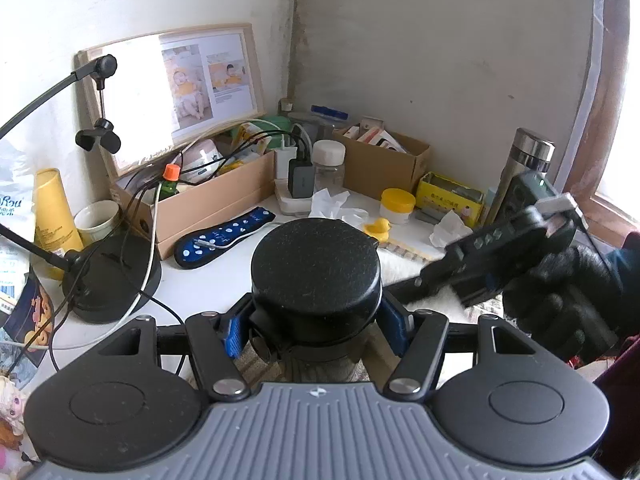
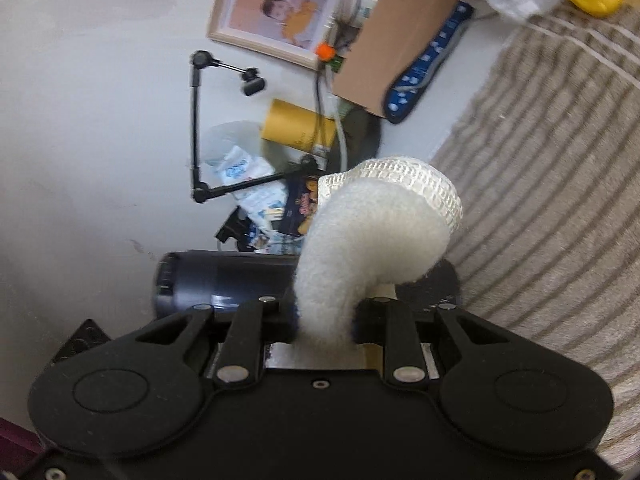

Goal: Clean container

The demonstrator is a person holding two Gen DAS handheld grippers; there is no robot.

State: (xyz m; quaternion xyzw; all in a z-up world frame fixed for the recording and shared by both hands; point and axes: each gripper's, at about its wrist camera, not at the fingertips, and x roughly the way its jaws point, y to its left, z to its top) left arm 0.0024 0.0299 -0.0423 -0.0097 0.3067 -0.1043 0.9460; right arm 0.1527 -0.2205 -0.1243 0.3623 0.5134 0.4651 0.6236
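Note:
My left gripper (image 1: pixel 316 332) is shut on the container (image 1: pixel 316 272), a jar with a round black lid and a clear body, with the blue pads (image 1: pixel 234 334) pressing on both sides below the lid. To its right a black-gloved hand (image 1: pixel 560 304) holds my right gripper (image 1: pixel 428 280) tilted over the table. My right gripper (image 2: pixel 324 316) is shut on a white fluffy cloth (image 2: pixel 376 232), which curls up and over in front of it. The container (image 2: pixel 224 280) shows as a dark cylinder lying sideways just left of the cloth in the rolled right wrist view.
A black lamp base (image 1: pixel 108 280) with cables stands left of the container. Behind are two cardboard boxes (image 1: pixel 216 200), a blue dotted pouch (image 1: pixel 224 240), a yellow duck (image 1: pixel 378 228), a yellow tin (image 1: pixel 448 196) and a steel flask (image 1: pixel 520 168). A striped mat (image 2: pixel 540 160) covers the right side.

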